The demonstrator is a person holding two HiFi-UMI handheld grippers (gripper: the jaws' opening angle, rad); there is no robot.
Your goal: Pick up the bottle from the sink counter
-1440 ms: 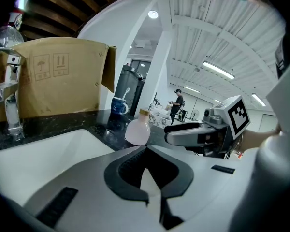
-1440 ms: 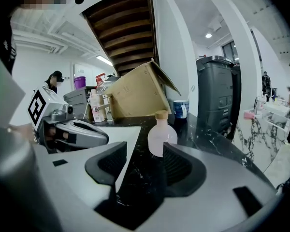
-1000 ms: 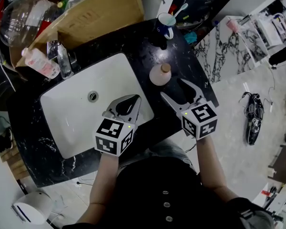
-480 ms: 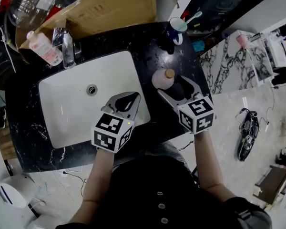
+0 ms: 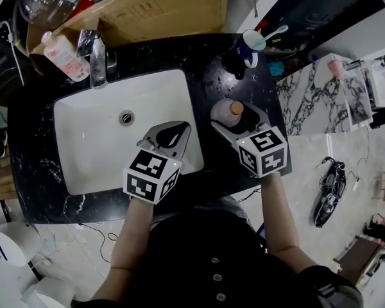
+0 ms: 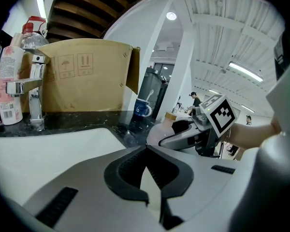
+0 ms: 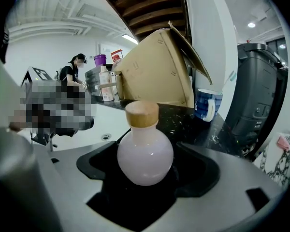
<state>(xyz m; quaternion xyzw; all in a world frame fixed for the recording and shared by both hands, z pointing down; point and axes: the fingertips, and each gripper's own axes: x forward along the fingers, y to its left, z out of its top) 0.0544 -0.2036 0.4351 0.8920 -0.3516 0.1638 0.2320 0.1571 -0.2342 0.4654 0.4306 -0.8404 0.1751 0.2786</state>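
Head view took in the black marbled counter (image 5: 32, 165) as the largest item, running across the frame's middle band. White sink basin (image 5: 96, 146) was set into it, at 9 o'clock of frame centre. Cardboard box (image 5: 160, 8) stood along the counter's back edge, at 12 o'clock of the basin.

Left gripper (image 5: 181, 128) hung over the basin's 4 o'clock corner. Per the left gripper view, its jaws were closed tip to tip with nothing between them. Right gripper (image 5: 232, 116) was at 3 o'clock of the left one, near it and over the dark counter. Per the right gripper view, its jaws had just been opening and stood wide. The round bottle sat between them with a gap on either side, and neither pad pressed on it.

Round bottle (image 7: 145, 156): pale pink, globe-shaped, topped with a wood-coloured cap (image 7: 141, 112). It stood upright on the counter at 3 o'clock of the basin, just beside the rim.

Labelled plastic bottle (image 5: 64, 56) with a red cap stood at the basin's 11 o'clock corner. Chrome faucet (image 5: 97, 59) was just beside it, at its 3 o'clock.

Blue mug (image 5: 249, 47) sat at 1 o'clock of the round bottle, near but apart from it. A light-coloured handle (image 5: 277, 31) stuck out of the mug toward 2 o'clock.
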